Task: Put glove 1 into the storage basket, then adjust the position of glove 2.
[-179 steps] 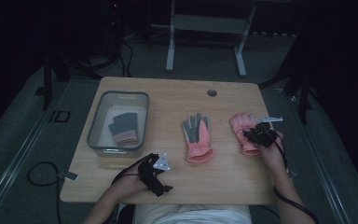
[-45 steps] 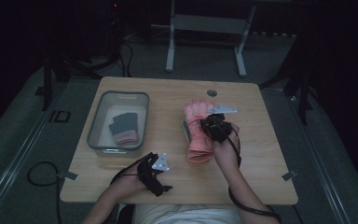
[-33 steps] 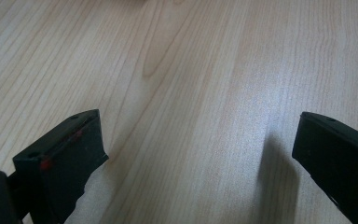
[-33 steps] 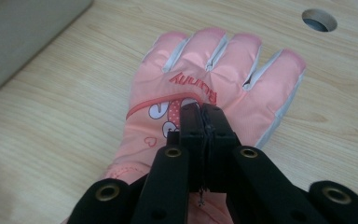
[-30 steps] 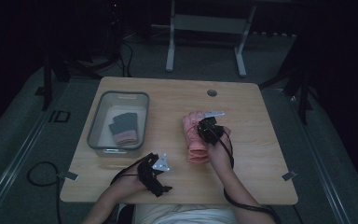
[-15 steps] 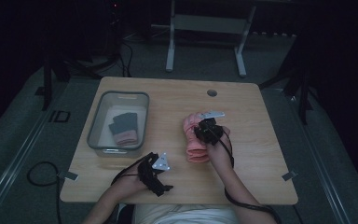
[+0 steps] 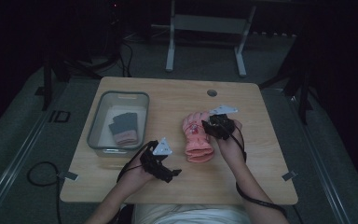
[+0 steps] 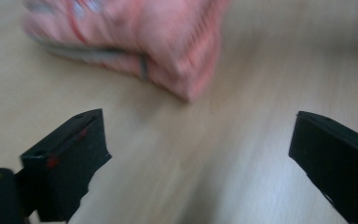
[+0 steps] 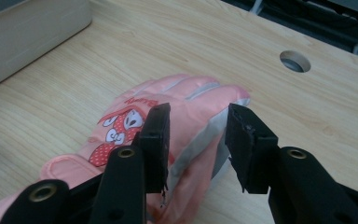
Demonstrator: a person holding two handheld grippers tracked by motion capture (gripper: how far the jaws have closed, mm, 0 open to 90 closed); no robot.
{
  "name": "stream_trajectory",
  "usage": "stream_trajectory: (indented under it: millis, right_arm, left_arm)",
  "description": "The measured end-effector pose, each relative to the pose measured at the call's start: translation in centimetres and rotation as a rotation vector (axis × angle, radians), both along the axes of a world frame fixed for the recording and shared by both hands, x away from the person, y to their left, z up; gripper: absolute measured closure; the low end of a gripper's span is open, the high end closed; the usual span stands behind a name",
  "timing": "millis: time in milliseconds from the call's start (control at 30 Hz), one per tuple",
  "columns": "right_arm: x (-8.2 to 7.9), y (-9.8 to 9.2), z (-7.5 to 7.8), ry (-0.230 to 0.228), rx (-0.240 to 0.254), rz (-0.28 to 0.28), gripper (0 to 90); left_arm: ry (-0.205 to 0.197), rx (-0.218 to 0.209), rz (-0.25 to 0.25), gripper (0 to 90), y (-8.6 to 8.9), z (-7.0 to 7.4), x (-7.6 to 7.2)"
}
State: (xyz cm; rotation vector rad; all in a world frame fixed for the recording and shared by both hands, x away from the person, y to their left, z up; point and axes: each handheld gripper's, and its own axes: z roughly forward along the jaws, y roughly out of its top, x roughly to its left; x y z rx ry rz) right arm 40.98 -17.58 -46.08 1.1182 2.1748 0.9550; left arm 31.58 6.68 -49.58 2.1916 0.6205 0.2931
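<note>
So the pink gloves (image 7: 196, 136) are now stacked as a pair near the middle of the wooden table (image 7: 261, 168), one laid on top of the other. Six seconds back they were lying apart, one in the middle and one off toward the right edge, so the right-hand one has been carried over and dropped on its partner.

The right gripper (image 9: 196, 140) has just been opening. Its jaws now stand apart over the top glove, the one with the little cartoon print, and the fabric sits between them without being pinched. Looks like a release to me.

The left gripper (image 7: 168, 171) sits near the front edge of the table, just in front of the cuff end of the gloves. In the left gripper view its jaws are spread wide with bare table between them, holding nothing, and the picture is smeared, so that hand seems to be on the move.

Off to the left is the clear plastic bin (image 7: 97, 122) with another pair of gloves, dark and pink (image 7: 123, 129), already inside.

My guess: pairing is done, and next the stacked pair gets picked up and goes into the bin with the others. Tricky bit will be grabbing both layers at once.
</note>
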Motion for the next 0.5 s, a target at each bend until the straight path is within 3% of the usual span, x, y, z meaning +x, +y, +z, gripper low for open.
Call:
stream_trajectory:
  millis: [100, 233, 367, 500]
  right_arm:
    - [0.0, -0.4, 0.2, 0.006, 0.029, 0.026, 59.7]
    - [-0.7, -0.9, -0.3, 0.020, 0.069, 0.099, 57.2]
    - [-0.6, -1.4, -0.9, 0.047, 0.097, 0.110, 57.0]
    - [-0.1, -1.9, -2.1, 0.084, 0.092, 0.112, 55.8]
  left_arm:
    - [-0.052, -0.006, 0.068, 5.3, -0.7, 1.7, 1.0]
    - [-0.061, -0.024, 0.141, 6.2, -1.7, 3.5, 3.1]
    - [-0.043, -0.018, 0.220, 12.2, -2.7, 4.1, 5.6]
    - [0.004, -0.014, 0.251, 13.7, -3.7, 3.6, 7.6]
